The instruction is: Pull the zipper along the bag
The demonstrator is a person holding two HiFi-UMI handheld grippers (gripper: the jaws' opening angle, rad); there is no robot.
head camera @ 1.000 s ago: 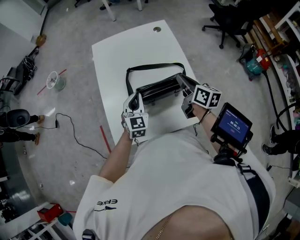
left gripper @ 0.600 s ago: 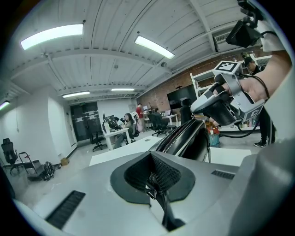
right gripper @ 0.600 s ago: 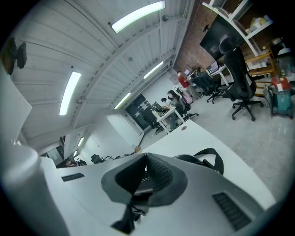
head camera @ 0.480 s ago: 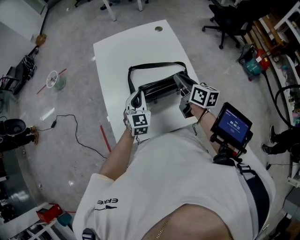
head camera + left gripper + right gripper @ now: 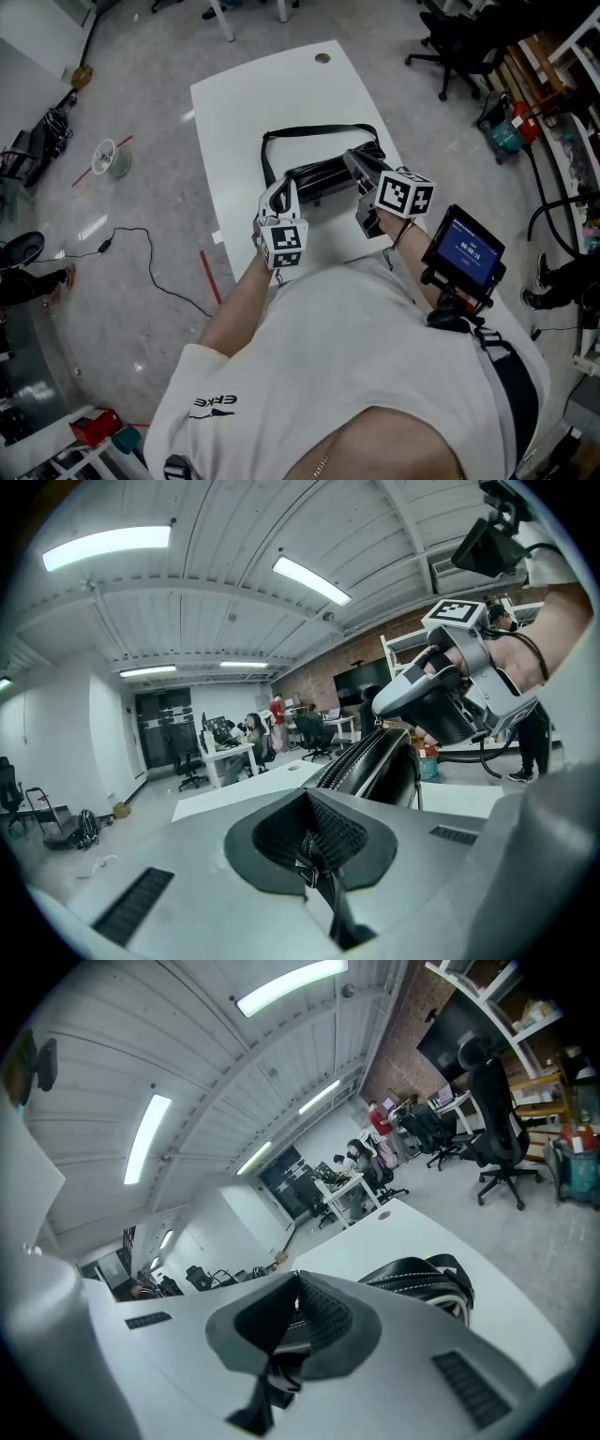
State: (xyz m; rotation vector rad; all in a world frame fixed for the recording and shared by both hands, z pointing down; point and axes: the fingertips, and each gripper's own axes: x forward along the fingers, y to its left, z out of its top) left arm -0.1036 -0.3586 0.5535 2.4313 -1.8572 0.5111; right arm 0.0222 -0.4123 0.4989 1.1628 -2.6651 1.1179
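Now; left claw (image 5: 281,194) pinches zipper pull (image 5: 307,862); right claw (image 5: 354,164) grips bag (image 5: 323,178); table (image 5: 244,103) edge near.

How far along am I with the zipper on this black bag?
Gripping looks done: the left gripper is shut on the bag at its left end, the right gripper at its right end. The pull is in hand. Slider travel along the zipper can't be seen, so the run likely remains.
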